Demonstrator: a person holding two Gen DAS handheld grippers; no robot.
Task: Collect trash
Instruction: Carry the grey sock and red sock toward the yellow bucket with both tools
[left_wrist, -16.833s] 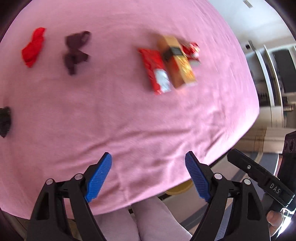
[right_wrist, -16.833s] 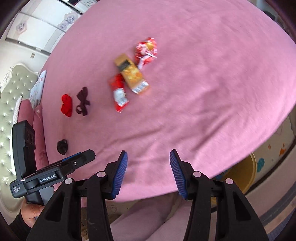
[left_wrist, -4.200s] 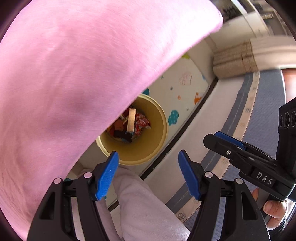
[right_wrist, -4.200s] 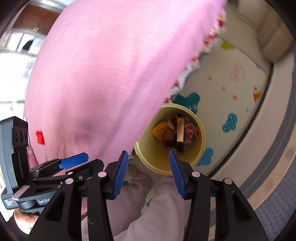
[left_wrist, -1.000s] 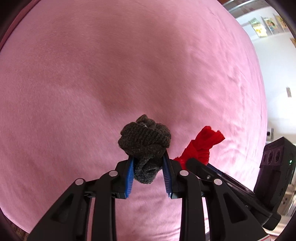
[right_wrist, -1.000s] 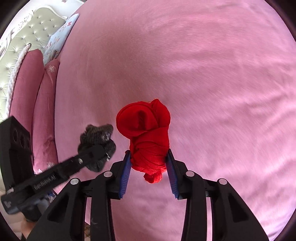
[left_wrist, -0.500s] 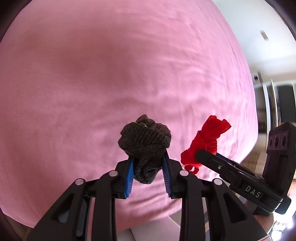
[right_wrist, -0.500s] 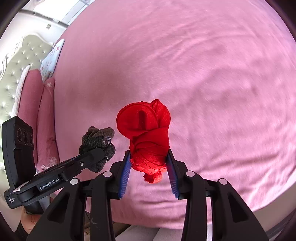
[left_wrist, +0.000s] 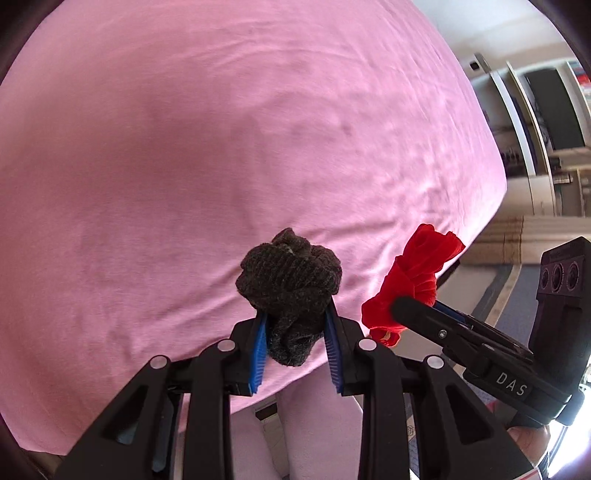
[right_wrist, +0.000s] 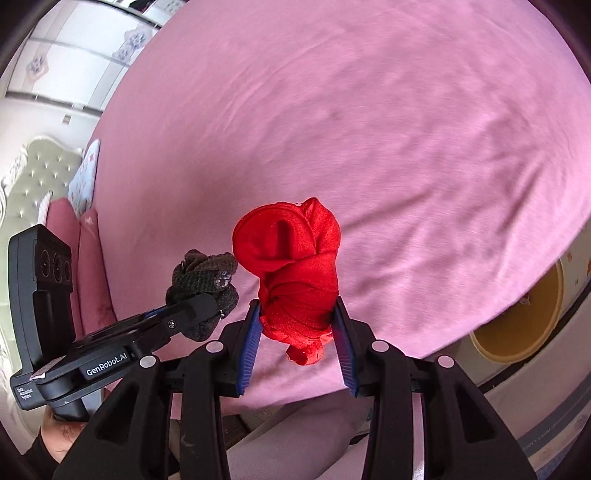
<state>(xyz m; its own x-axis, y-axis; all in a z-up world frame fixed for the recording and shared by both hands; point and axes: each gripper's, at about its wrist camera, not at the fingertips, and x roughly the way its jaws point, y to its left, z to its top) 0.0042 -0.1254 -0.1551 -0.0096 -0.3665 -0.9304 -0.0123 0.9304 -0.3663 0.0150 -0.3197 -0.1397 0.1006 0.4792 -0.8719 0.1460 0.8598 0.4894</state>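
Two balled socks (left_wrist: 290, 284) (right_wrist: 295, 273), one per hand-held gripper.

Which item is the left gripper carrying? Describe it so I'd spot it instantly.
Over the near edge of the pink bedspread, the left gripper is clamped on a dark grey knitted bundle held between its blue pads. It is ribbed, woolly and balled up, unlike the bright red smooth cloth bundle pinched in the right gripper beside it.

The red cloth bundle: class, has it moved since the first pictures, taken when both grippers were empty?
Yes. The red cloth bundle then lay on the pink bedspread; now the right gripper holds it above the bedspread's near edge.
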